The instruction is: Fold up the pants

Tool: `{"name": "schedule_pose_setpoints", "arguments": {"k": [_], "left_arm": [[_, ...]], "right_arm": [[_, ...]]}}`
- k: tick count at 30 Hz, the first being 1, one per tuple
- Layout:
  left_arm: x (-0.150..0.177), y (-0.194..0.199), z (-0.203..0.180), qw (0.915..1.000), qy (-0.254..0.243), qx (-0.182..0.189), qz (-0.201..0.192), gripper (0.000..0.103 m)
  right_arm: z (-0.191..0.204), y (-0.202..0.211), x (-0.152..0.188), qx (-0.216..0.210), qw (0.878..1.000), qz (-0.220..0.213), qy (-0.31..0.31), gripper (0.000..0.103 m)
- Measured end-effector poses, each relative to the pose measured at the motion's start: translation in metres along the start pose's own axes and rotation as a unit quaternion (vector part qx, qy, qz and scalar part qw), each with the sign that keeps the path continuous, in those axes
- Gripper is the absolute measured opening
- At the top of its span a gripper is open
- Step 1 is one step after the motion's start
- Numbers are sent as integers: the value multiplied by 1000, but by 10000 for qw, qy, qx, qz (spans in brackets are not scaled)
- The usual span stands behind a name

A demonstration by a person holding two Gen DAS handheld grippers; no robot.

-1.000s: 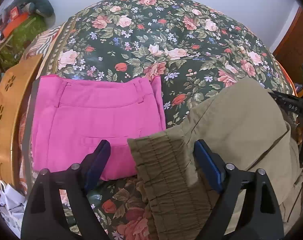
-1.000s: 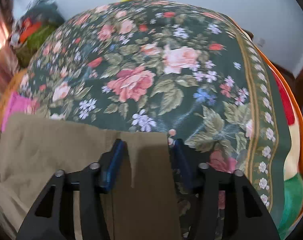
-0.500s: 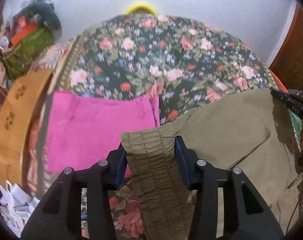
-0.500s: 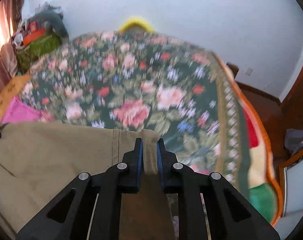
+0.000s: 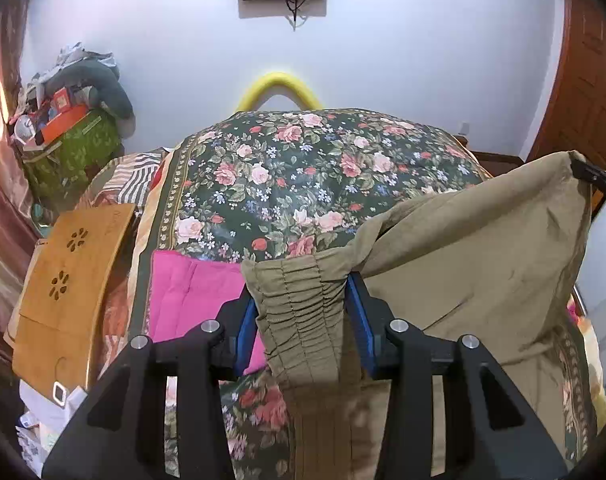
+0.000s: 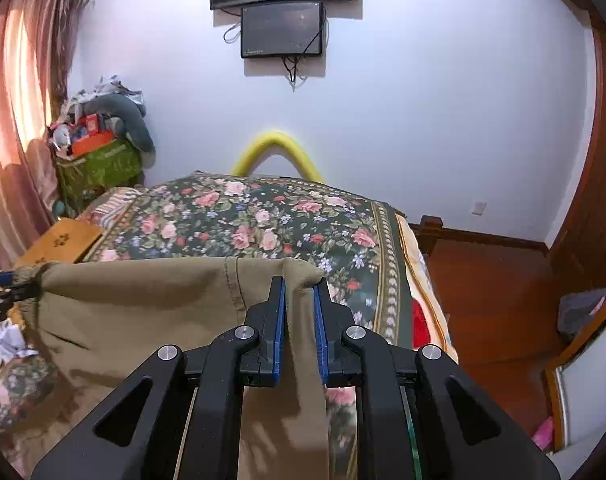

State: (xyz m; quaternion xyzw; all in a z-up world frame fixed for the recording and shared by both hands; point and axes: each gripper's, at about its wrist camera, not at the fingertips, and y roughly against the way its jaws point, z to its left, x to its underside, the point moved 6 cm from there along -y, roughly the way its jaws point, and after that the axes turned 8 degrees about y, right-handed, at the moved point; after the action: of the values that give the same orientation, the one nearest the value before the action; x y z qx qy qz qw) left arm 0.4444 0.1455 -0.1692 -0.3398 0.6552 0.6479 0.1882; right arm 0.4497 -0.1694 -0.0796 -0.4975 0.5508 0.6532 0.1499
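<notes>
Olive pants (image 5: 483,248) hang stretched between both grippers above the floral bed (image 5: 303,184). My left gripper (image 5: 301,292) is shut on the gathered elastic waistband, which fills the gap between its blue pads. My right gripper (image 6: 299,284) is shut on the other end of the olive pants (image 6: 143,312), the cloth pinched between its pads. In the left wrist view the right gripper (image 5: 595,178) shows at the far right edge, holding the raised corner. The left gripper (image 6: 7,284) shows at the left edge of the right wrist view. Folded pink pants (image 5: 191,292) lie on the bed's left side.
A wooden lap table (image 5: 71,272) leans at the bed's left edge, with white paper litter below it. A green bag piled with clutter (image 5: 71,148) stands in the far left corner. A yellow arch (image 5: 279,80) rises behind the bed. Wooden floor (image 6: 495,288) lies to the right.
Both grippers closed on the olive pants and rose, lifting the cloth off the bed. The views tilted up, so the wall and its screens now show.
</notes>
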Motion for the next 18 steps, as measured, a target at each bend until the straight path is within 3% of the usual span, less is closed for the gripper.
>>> {"name": "schedule_pose_setpoints", "arguments": {"k": [2, 3, 10, 18], "left_arm": [[7, 10, -1, 10000, -70, -2, -17, 41], [12, 17, -1, 9999, -114, -29, -37, 32], [43, 42, 2, 9997, -216, 26, 99, 13], [79, 76, 4, 9994, -301, 153, 76, 9]], "right_arm": [[2, 10, 7, -80, 9999, -29, -82, 11], [3, 19, 12, -106, 9999, -43, -113, 11], [16, 52, 40, -152, 9999, 41, -45, 11], [31, 94, 74, -322, 9992, 2, -226, 12]]}}
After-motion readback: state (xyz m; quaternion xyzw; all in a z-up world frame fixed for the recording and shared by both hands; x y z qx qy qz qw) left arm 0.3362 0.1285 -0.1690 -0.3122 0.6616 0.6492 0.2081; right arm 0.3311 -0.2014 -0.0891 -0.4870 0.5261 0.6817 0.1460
